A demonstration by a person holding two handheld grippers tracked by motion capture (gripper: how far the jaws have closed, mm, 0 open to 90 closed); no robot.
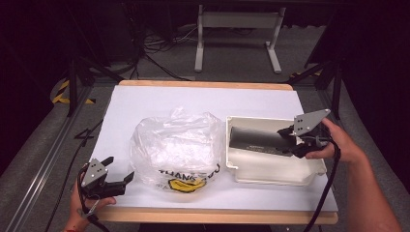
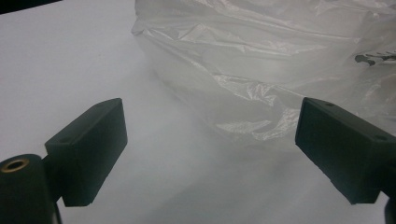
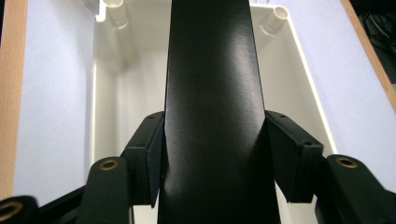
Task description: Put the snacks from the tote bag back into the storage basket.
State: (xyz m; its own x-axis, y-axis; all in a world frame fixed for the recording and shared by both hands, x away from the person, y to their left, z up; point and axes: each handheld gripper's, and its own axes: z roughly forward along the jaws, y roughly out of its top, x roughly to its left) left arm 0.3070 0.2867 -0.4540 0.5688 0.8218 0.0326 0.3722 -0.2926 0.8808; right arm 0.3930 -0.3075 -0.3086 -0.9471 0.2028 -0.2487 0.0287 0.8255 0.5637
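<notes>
- Two grippers were at work: the right gripper [image 1: 293,141] was clamped on one end of a dark box [image 1: 256,138], and the left gripper [image 1: 119,173] sat with its jaws apart near the table's front left corner.
- The box lay inside the white bin [image 1: 270,170], its far end toward the bin's left wall; from the right gripper view the pads squeezed both flanks of the box [image 3: 212,93].
- Just ahead of the left gripper's open jaws lay the clear bag [image 1: 176,145], crumpled on the white table [image 1: 145,99], not touching either pad.
- Done well, I'd say, the lift should go straight up so the box cleared the bin's rim without dragging it.
- The grip sat at one end, so the far end might sag; a slow, level carry looked wise.
- The left gripper could usefully pinch the bag's mouth and hold it wide.
</notes>
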